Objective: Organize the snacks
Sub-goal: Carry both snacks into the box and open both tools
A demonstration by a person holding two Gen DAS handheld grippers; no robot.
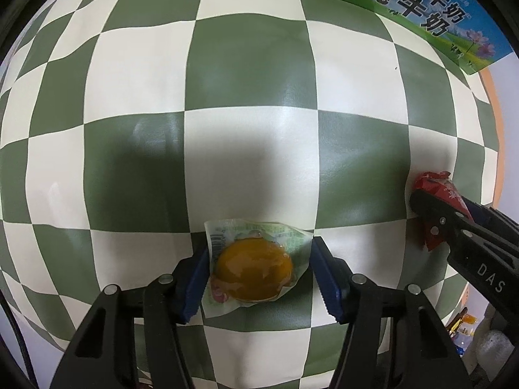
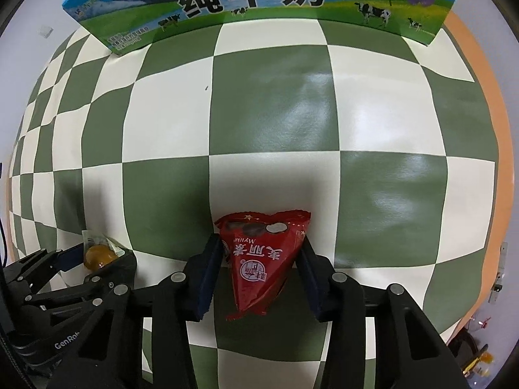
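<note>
Through the left wrist camera we look straight down on a green-and-white checkered tablecloth (image 1: 253, 74). Our left gripper (image 1: 259, 277) reaches in from six o'clock, and its blue pads sit against both side edges of a clear packet holding an orange jelly (image 1: 254, 272), so we read it as clamped on that packet. At three o'clock our right gripper (image 1: 431, 207) comes in from the edge of the picture, closed on a red snack packet (image 1: 438, 184) whose crinkled ends stick out either side of the fingers. A milk carton box (image 1: 421, 6) printed with cows and flowers stands along the cloth from twelve to two o'clock.

Through the right wrist camera the red snack packet (image 2: 262, 259) hangs at six o'clock, wide end toward the centre, pinched between the two fingers of the right gripper (image 2: 259, 272). At eight o'clock the left gripper (image 2: 97, 259) holds the orange jelly (image 2: 97, 254) just above the cloth (image 2: 269, 103). The milk carton box (image 2: 259, 3) spans the twelve o'clock edge.
</note>
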